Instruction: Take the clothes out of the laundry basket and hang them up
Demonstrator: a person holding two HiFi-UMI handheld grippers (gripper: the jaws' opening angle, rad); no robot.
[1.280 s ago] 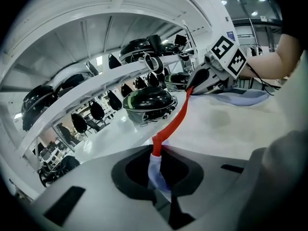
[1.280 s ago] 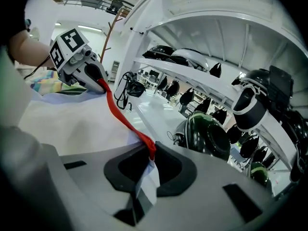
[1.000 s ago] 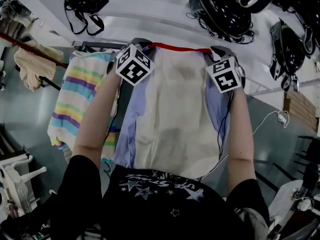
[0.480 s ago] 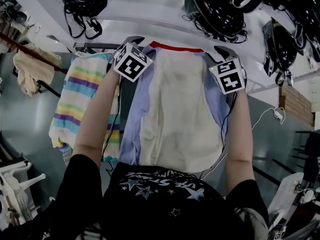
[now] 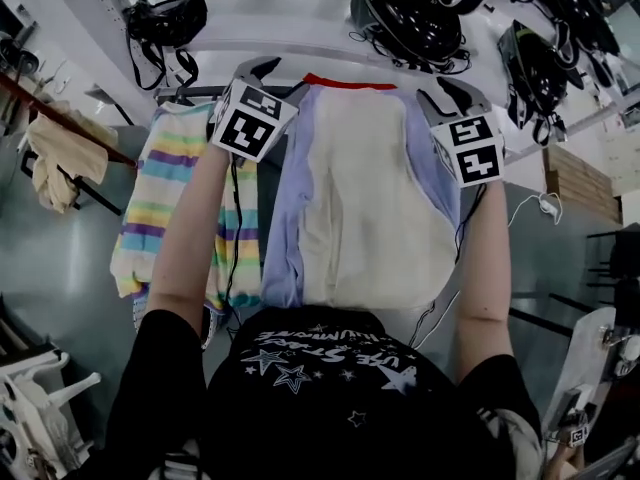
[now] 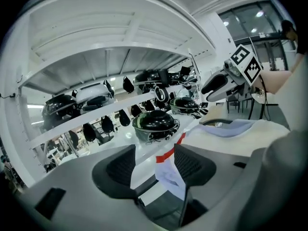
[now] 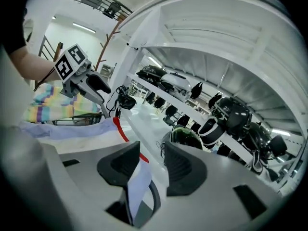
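Observation:
A cream garment with lavender sides [image 5: 365, 198] hangs spread between my two raised grippers, a red strip [image 5: 350, 81] along its top edge. My left gripper [image 5: 275, 76] is at its top left corner. In the left gripper view its jaws [image 6: 154, 153] have just been opening: they stand apart, with a fold of the pale cloth [image 6: 171, 174] lying against the right pad. My right gripper [image 5: 445, 96] is at the top right corner. Its jaws [image 7: 151, 158] have also been opening, and the cloth [image 7: 137, 184] rests by the left pad with a gap beside it.
A pastel striped garment [image 5: 170, 198] hangs on a rack just left of my left arm. White shelves above carry black helmets [image 5: 405, 13] and a black headset [image 5: 165, 18]. A beige cloth [image 5: 55, 158] is draped on a rail at far left. Cardboard boxes [image 5: 575, 173] stand right.
Both grippers have risen toward the white shelf, and the cream and lavender garment has come up with them. The striped garment now sits lower in the view.

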